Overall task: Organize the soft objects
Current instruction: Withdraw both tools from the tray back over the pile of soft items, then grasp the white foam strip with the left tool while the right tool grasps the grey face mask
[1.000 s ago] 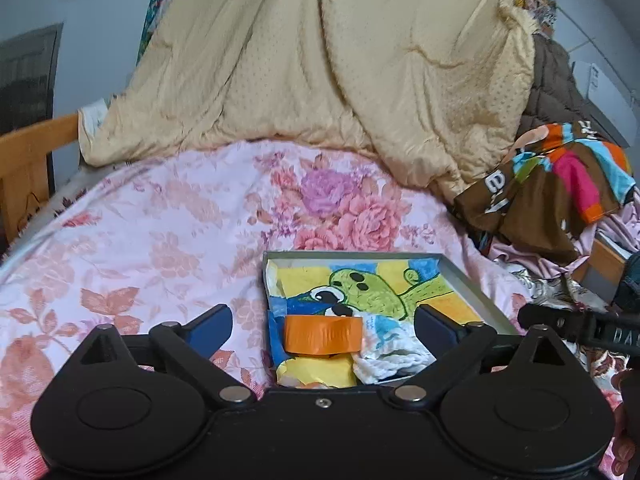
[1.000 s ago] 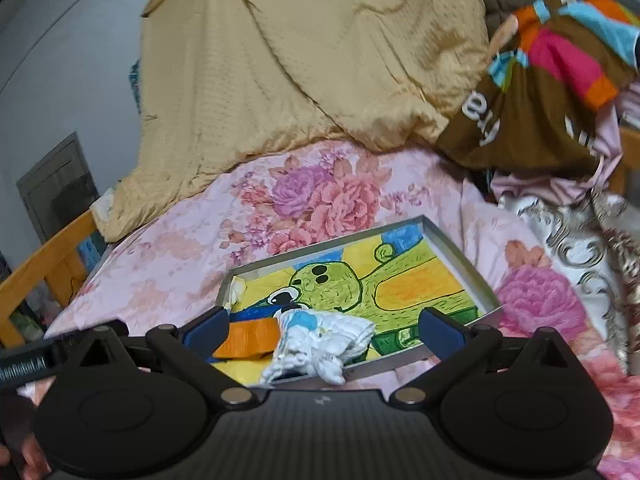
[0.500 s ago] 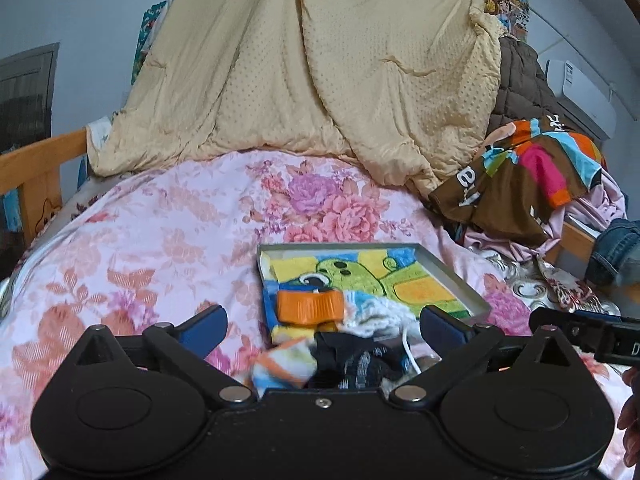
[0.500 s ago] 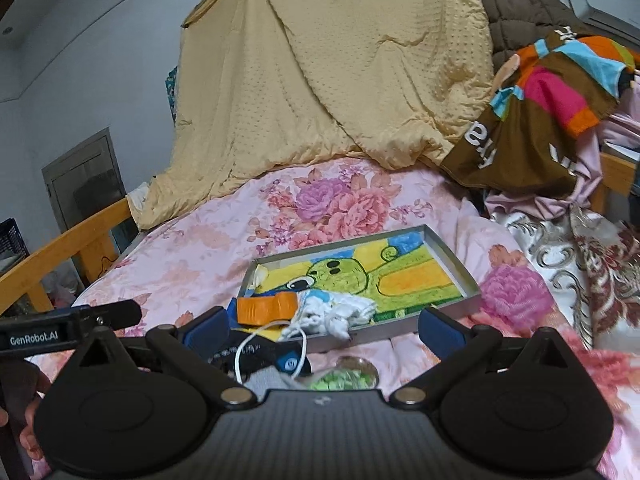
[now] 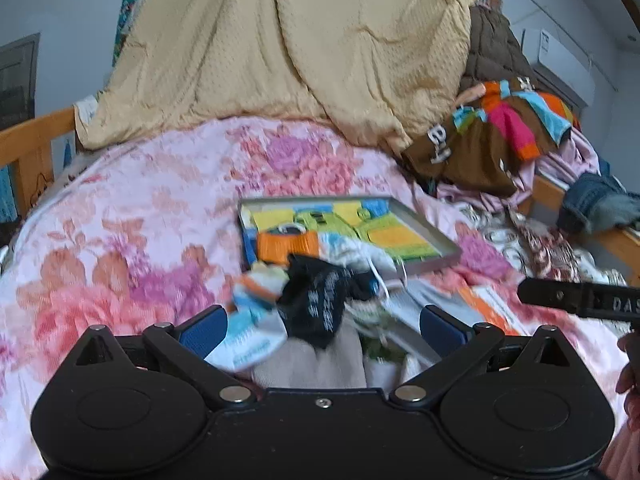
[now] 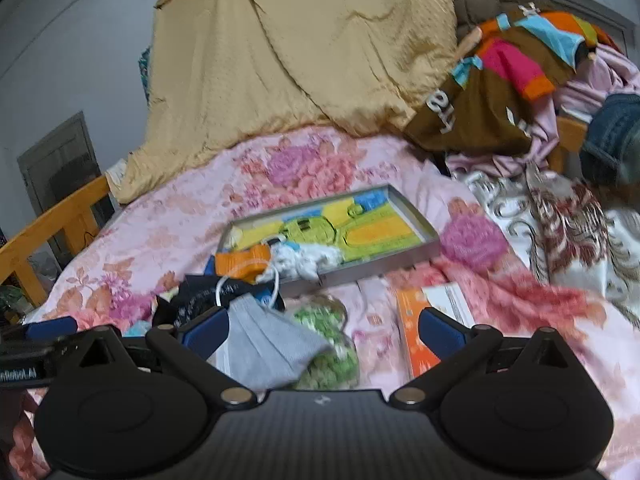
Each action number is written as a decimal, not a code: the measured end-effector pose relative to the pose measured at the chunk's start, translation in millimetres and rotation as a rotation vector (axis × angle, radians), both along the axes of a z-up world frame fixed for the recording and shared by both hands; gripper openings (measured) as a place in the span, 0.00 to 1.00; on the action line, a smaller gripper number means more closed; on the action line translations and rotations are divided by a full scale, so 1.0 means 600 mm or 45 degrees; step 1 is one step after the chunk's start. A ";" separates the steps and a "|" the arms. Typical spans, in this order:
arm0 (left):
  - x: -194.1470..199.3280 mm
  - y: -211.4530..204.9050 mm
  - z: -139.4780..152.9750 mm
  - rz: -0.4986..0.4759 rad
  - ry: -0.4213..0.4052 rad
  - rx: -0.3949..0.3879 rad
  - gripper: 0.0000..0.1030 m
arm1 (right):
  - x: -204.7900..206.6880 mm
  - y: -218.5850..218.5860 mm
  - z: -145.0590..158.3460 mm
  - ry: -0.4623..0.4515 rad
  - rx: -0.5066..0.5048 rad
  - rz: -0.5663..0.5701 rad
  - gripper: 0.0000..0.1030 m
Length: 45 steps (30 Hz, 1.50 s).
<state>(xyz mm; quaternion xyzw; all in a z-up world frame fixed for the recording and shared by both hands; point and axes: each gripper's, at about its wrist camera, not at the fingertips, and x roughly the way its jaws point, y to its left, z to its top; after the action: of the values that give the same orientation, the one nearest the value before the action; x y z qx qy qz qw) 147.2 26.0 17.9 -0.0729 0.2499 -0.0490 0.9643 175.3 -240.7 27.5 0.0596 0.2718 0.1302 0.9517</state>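
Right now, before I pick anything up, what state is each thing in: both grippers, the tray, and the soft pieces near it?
left gripper: open, empty
right gripper: open, empty
tray: flat on the bed, partly filled
orange cloth: folded, at the tray's near corner
white cloth: crumpled, in the tray
black sock: bunched, outside the tray
grey face mask: loose on the bed, outside the tray

Both wrist views low over bed, facing headboard-side yellow blanket [image 5: 320,52]. Left sits left of right. Shared: tray [image 5: 432,236] [image 6: 416,220], sock pile, floral bedspread [image 5: 132,208].
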 end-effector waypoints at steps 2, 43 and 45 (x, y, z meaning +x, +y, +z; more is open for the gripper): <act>-0.006 -0.006 -0.009 -0.021 0.035 0.008 0.99 | -0.004 -0.004 -0.005 0.021 -0.011 -0.008 1.00; -0.007 -0.092 -0.089 -0.302 0.280 0.164 0.99 | 0.031 0.017 -0.057 0.329 -0.171 0.034 1.00; -0.004 -0.096 -0.092 -0.320 0.280 0.150 0.99 | 0.041 0.017 -0.062 0.365 -0.159 0.039 1.00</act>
<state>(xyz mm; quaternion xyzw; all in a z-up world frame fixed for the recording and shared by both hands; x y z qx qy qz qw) 145.0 -31.8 -37.5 0.0106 0.3634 -0.1462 0.9200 199.9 -230.5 -9.4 0.0140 0.4131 0.1179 0.9029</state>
